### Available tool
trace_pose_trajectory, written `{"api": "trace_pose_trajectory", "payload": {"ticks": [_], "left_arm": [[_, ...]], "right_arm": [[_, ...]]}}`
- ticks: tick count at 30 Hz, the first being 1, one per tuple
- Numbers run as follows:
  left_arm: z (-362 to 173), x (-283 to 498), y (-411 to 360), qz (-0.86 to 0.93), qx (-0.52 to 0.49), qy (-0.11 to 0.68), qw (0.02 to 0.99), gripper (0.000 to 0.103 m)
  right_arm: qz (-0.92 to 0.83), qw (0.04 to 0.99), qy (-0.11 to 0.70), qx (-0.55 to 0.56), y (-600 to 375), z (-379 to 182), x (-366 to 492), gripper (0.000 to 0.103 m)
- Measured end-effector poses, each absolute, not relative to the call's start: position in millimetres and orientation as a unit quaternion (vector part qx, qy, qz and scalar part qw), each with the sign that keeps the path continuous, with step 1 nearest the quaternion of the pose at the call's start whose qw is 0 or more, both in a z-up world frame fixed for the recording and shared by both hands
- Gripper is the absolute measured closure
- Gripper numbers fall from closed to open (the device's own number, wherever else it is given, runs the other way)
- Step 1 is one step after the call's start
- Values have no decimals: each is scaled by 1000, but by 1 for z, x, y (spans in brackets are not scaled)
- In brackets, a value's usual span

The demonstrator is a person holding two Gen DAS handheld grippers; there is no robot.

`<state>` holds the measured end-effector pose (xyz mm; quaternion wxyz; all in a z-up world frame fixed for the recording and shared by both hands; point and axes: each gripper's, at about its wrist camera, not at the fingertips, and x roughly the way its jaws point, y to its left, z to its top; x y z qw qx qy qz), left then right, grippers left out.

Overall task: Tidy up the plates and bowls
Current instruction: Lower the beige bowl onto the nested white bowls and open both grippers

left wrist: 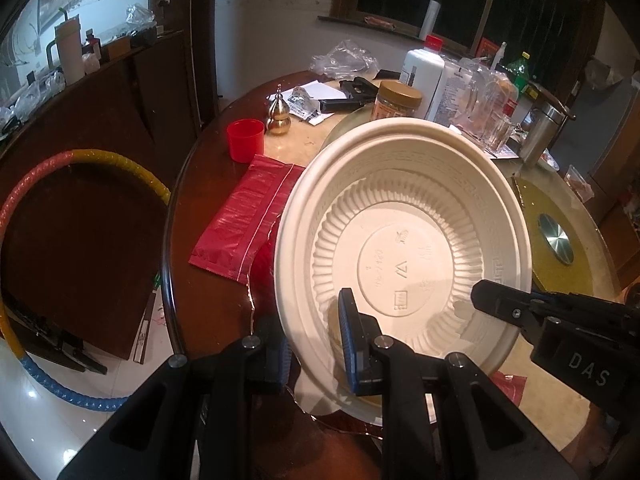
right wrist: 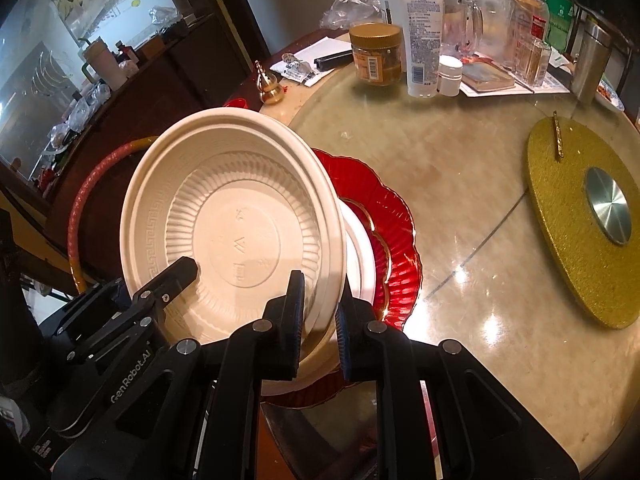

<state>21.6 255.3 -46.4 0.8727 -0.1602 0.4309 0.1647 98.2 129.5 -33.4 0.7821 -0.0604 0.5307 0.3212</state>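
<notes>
A cream ribbed bowl (left wrist: 404, 240) is held tilted above a stack at the table's near edge. My left gripper (left wrist: 316, 344) is shut on its near rim, one finger inside the bowl and one outside. My right gripper (right wrist: 318, 320) is shut on the rim at the other side; it also shows in the left wrist view (left wrist: 496, 300). In the right wrist view the bowl (right wrist: 232, 232) leans over a white plate (right wrist: 360, 248) that lies on a red scalloped glass plate (right wrist: 396, 232).
A red packet (left wrist: 248, 216), a red cup (left wrist: 245, 139) and a brass gourd (left wrist: 279, 114) lie left of the bowl. Jars, bottles and glassware (right wrist: 424, 32) crowd the table's far side. A gold turntable disc (right wrist: 580, 216) sits at right. A hoop (left wrist: 24, 200) leans at left.
</notes>
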Motion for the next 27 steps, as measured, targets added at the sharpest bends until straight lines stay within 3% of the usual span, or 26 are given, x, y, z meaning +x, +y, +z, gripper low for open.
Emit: {"api": "trace_pose_trajectory", "payload": {"ticks": [25,27], "left_arm": [[-40,14,260,185,-166,412,877,82],[-34,9,260,193,-168,398,881,75]], "right_arm": [[297,793,526,-75,123,-31,100,89],[295,797,522,-66,117,-28,100,89]]}}
